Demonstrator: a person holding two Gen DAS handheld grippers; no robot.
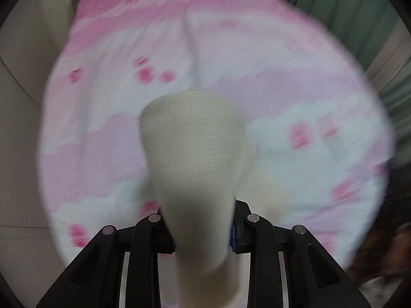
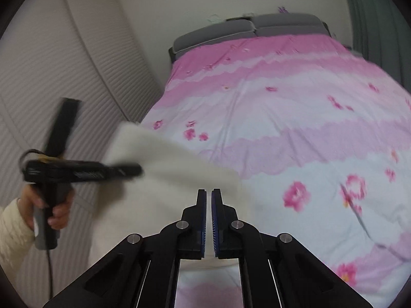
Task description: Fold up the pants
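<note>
Cream pants (image 1: 195, 159) bulge out between my left gripper (image 1: 203, 231) jaws, clamped, hanging over the bed (image 1: 295, 82). Right gripper (image 2: 208, 192) is nearly closed and empty; cloth trails left of it.

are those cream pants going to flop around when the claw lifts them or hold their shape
Probably floppy: the pants hang and drape from the left claw instead of staying flat. The ribbed knit looks soft and grippy, so slipping seems unlikely. Free parts will likely swing and bunch on the bed.
</note>
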